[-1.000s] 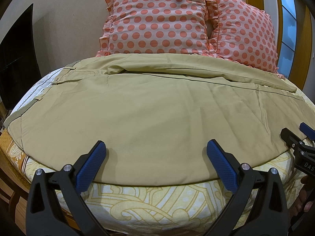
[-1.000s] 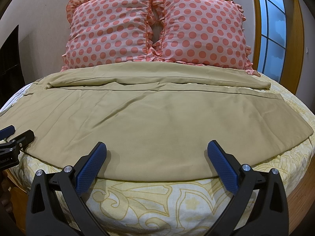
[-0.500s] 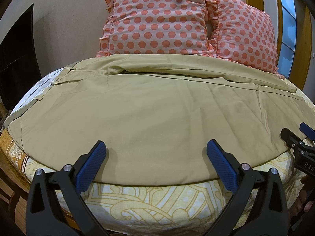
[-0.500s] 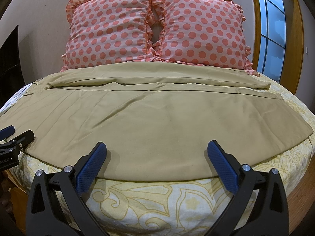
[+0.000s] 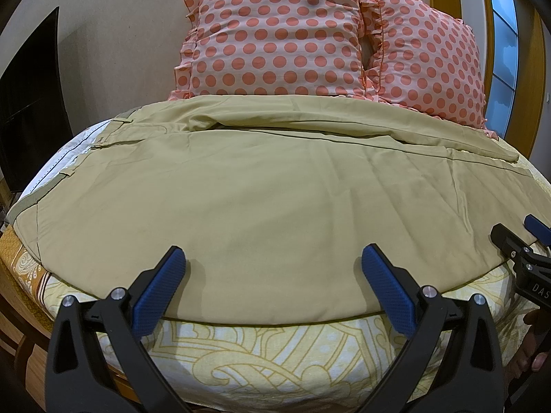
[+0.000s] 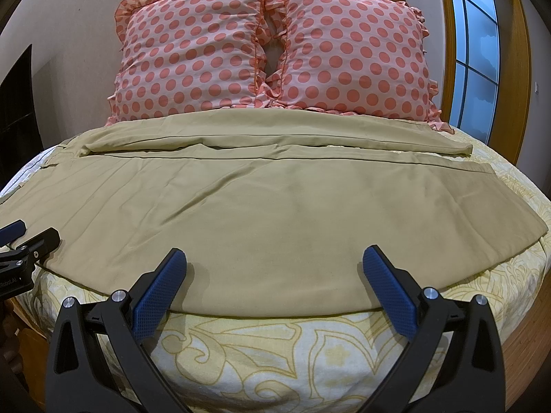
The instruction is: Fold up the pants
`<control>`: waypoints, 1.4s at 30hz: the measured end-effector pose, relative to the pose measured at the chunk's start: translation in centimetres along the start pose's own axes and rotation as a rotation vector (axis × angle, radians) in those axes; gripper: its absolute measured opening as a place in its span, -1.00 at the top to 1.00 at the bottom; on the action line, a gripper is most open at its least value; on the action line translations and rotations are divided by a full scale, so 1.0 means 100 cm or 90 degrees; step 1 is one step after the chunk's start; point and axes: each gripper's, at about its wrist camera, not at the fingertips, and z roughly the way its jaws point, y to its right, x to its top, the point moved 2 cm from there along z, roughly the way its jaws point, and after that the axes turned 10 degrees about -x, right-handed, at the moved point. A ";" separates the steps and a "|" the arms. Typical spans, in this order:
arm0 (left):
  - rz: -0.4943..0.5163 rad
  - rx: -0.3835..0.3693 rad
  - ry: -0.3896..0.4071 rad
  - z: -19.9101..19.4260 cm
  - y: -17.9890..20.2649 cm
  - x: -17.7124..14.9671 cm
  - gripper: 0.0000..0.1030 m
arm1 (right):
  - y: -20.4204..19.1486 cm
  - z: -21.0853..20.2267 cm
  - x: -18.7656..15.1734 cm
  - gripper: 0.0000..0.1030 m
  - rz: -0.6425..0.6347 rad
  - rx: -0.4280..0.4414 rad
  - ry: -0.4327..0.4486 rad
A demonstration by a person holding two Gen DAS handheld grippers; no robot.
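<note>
Both your left tool (image 5: 272, 277) and right tool (image 6: 273, 277) gape empty; the pants (image 6: 275, 213) look soft and limp, so pinch the near hem edge.

Plain khaki cotton pants (image 6: 268, 206) on a cream bedsheet with yellow floral scrollwork (image 6: 275, 354); ruffled pink pillows with coral polka dots (image 6: 193, 55); black grippers with blue textured pads (image 6: 160, 296).
</note>
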 end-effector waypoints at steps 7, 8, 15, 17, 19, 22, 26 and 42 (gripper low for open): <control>0.000 0.000 -0.001 0.000 0.000 0.000 -0.97 | 0.000 0.000 0.000 -0.97 0.000 0.000 0.000; 0.000 0.000 -0.001 0.000 0.000 0.000 -0.97 | -0.001 0.000 0.000 -0.97 0.000 0.000 -0.001; 0.000 0.000 -0.002 0.000 0.000 0.000 -0.97 | 0.000 0.001 0.001 -0.97 -0.005 0.006 -0.004; 0.000 -0.001 -0.003 0.000 0.000 0.000 -0.97 | 0.000 0.000 0.000 -0.97 -0.010 0.012 -0.005; 0.001 -0.003 -0.008 0.001 -0.001 0.002 -0.97 | 0.001 0.002 0.005 -0.97 -0.018 0.027 -0.018; -0.003 -0.009 -0.027 0.004 -0.002 0.006 -0.97 | 0.020 0.004 0.023 -0.97 0.002 0.045 -0.051; -0.014 0.015 0.003 -0.007 -0.011 0.031 -0.96 | 0.067 0.018 0.084 -0.97 0.069 0.014 -0.040; -0.014 0.048 0.050 0.030 -0.013 0.124 -0.96 | 0.212 0.318 0.224 -0.43 0.370 -0.299 -0.297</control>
